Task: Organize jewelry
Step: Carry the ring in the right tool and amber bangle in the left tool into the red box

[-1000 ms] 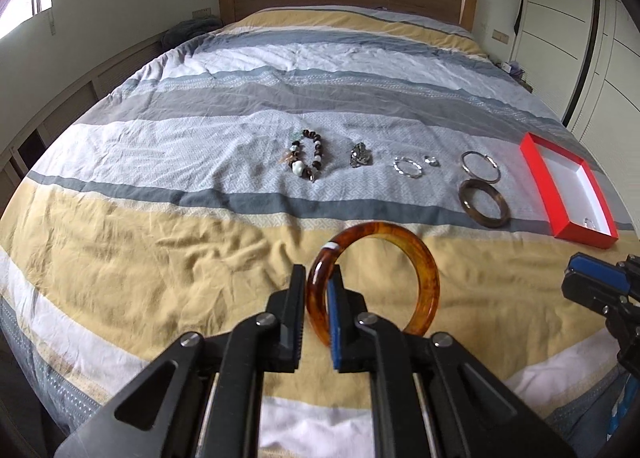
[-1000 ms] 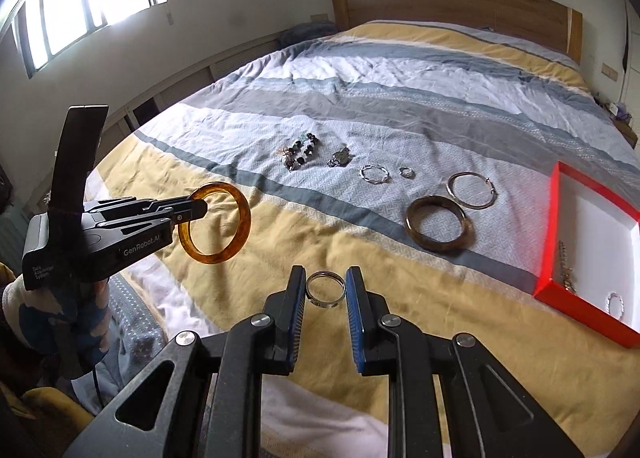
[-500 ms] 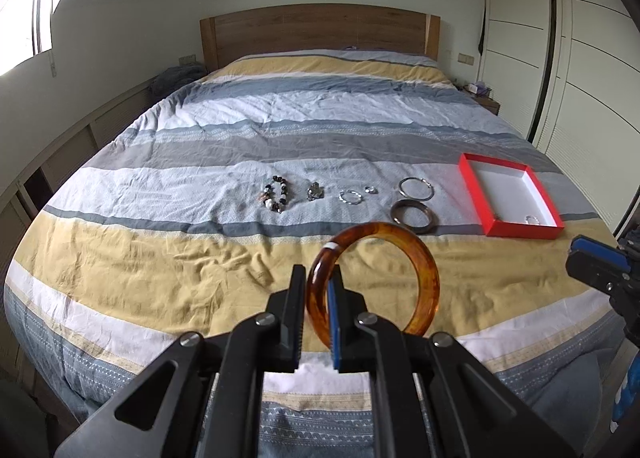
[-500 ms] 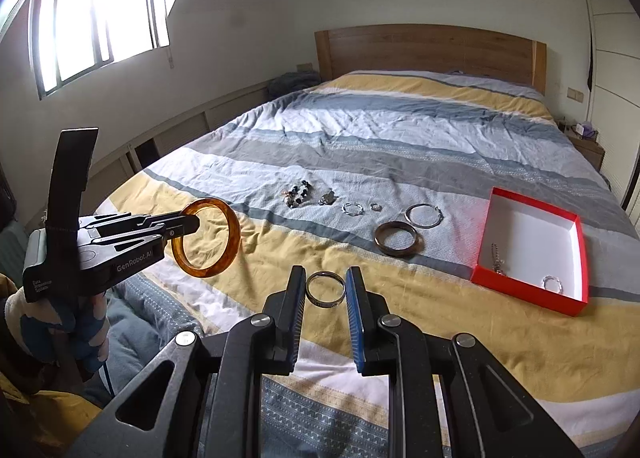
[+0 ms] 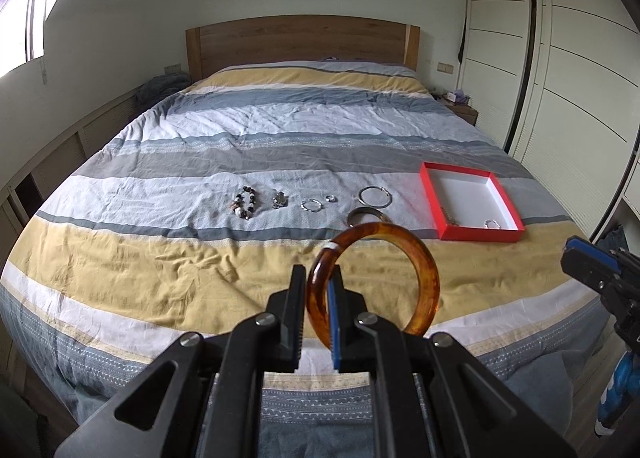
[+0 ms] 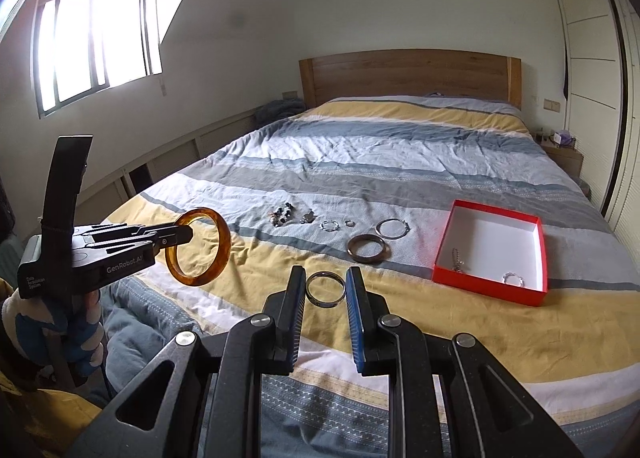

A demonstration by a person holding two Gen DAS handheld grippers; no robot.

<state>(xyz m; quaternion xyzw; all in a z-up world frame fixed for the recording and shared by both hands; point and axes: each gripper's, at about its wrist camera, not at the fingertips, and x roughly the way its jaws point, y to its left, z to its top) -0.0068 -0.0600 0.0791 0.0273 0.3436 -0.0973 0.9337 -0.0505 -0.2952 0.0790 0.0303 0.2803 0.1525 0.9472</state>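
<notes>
Where the striped duvet covers the bed [image 5: 280,137], a wooden headboard [image 5: 300,43] stands at the far end and a red box [image 6: 490,286] with a white inside lies on the right, holding a chain [image 6: 456,258] and a small ring [image 6: 513,278]. Left of the box, a row of jewelry rests on the grey-and-white stripe: a silver bangle [image 6: 393,227] with a dark brown bangle [image 6: 368,249] just nearer, a tiny ring [image 6: 349,223], a thin silver bracelet [image 6: 329,225], a small metal charm [image 6: 307,216] and a beaded bracelet [image 6: 283,214] at the far left. The left gripper [image 5: 318,286] is clamped on the rim of an amber bangle [image 5: 424,274], held upright above the near edge of the bed. The right gripper [image 6: 325,290] pinches a silver band [image 6: 325,290] between its pads, also above the near, yellow stripe.
</notes>
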